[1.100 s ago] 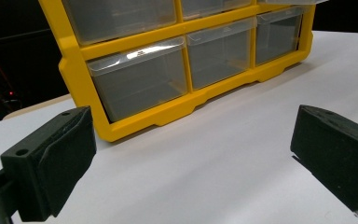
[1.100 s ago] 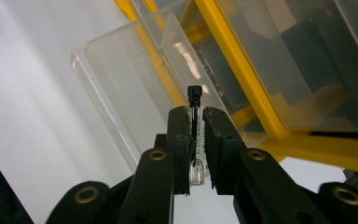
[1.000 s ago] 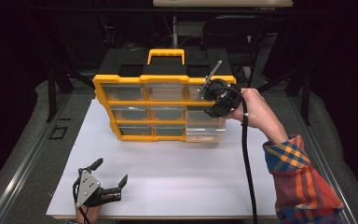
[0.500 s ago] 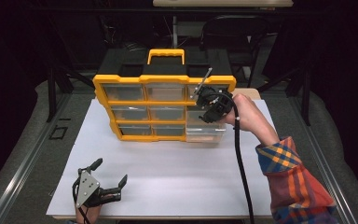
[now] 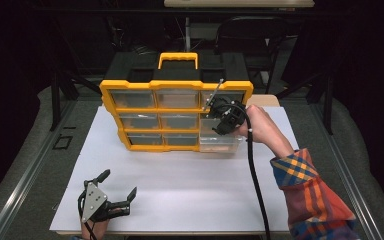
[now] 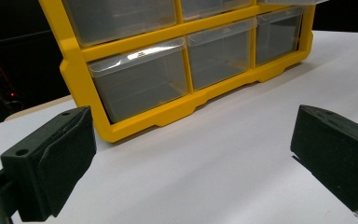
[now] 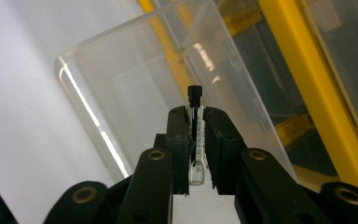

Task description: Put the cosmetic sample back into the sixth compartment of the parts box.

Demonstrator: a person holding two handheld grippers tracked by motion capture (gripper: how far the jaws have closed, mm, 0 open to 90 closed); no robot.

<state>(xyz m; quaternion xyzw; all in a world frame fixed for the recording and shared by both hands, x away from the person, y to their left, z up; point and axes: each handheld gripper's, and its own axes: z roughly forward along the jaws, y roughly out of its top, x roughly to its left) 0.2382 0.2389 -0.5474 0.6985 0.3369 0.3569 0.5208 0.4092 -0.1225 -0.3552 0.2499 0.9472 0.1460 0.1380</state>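
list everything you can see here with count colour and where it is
organiser case: 1, yellow frame with black top and yellow handle, at the far edge of the white sheet
drawers: nine clear ones in three rows; the bottom right drawer is pulled out
vial: 1, thin clear glass with black cap, clamped in the right gripper over the pulled-out drawer
sheet: 1, white, covering the table top
chair: 1, black, behind the table
right gripper: 1, black, shut on the vial, at the case's right column
left gripper: 1, black, open, low at the near left of the sheet
sleeve: 1, plaid, on the right arm
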